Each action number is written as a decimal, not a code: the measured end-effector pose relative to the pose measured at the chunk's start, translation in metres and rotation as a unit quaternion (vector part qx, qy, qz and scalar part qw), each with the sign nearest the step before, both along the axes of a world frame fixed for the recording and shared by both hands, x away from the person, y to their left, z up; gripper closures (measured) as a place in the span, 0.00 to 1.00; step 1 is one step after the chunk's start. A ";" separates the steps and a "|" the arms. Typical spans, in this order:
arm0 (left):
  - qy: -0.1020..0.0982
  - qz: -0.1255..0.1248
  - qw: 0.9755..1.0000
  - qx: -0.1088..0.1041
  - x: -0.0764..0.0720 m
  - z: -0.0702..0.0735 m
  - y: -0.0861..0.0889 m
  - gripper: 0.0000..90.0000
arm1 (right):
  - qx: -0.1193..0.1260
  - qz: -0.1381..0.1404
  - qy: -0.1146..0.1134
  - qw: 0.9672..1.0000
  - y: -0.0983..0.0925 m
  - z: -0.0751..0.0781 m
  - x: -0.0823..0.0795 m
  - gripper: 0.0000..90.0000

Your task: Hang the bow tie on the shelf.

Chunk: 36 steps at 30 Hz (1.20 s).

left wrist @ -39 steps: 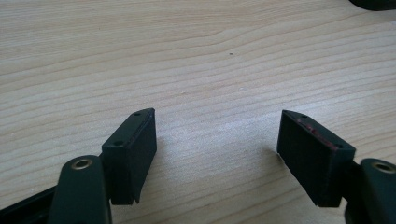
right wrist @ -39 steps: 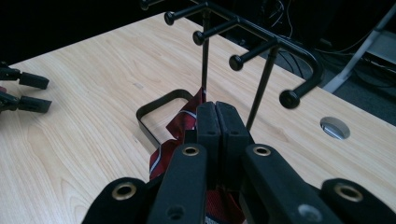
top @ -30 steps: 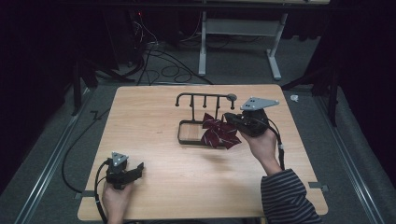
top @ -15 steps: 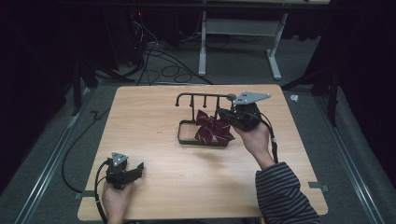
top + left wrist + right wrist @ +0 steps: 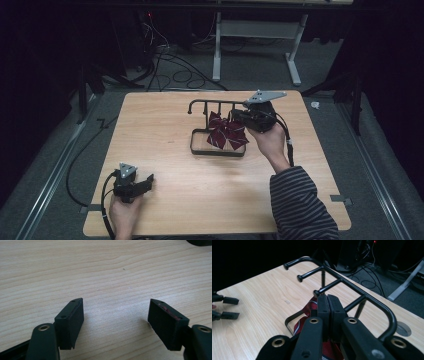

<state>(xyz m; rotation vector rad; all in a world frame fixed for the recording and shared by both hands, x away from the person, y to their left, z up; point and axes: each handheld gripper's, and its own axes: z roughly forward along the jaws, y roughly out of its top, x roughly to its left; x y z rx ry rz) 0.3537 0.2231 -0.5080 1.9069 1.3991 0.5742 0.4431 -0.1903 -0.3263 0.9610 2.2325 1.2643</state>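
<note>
Rack: a black metal rack (image 5: 216, 126) is standing on the far half of the desk (image 5: 175, 125); a flat rectangular base frame is carrying upright posts and a top rail with short knobbed pegs sticking out.
Contents of the rack: a dark red bow (image 5: 226, 133) with thin pale stripes is hanging over the base frame, below the pegs; its soft fabric lobes are fanning out.
Right gripper: the right gripper (image 5: 239, 116) is clamping the bow, with its jaws pressed together on the cloth; in the right gripper view the right gripper (image 5: 328, 305) is sitting just under the nearest peg and the bow (image 5: 308, 308) is showing red beneath the jaws.
Left gripper: the left gripper (image 5: 148, 181) is resting on the near left part of the desk, well apart from the rack; in the left gripper view the left gripper (image 5: 115, 315) is standing wide apart, with bare wood between the jaws.
Desk: pale wood-grain top, smooth, with rounded corners.
Surroundings: black cables (image 5: 165, 62) are lying on the grey floor beyond the desk, near a pale table leg (image 5: 293, 62).
</note>
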 end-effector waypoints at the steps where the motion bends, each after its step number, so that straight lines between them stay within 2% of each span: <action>1: 0.000 0.000 1.000 0.000 0.000 0.000 0.000 0.33 | 0.001 -0.003 0.002 1.000 -0.001 0.000 0.001 1.00; 8: 0.001 0.000 1.000 -0.001 0.000 0.000 0.000 0.33 | 0.001 -0.014 0.001 1.000 -0.001 0.001 0.010 1.00; 22: 0.001 0.000 1.000 -0.002 0.000 0.000 0.000 0.33 | -0.002 -0.039 0.018 0.999 -0.004 -0.004 0.027 1.00; 29: 0.001 0.000 1.000 -0.002 0.000 0.000 0.000 0.32 | 0.000 -0.045 0.026 0.999 -0.006 -0.006 0.030 0.97; 36: 0.001 0.000 1.000 -0.002 0.000 0.000 0.001 0.32 | 0.003 -0.045 0.021 0.999 -0.009 -0.003 0.025 0.93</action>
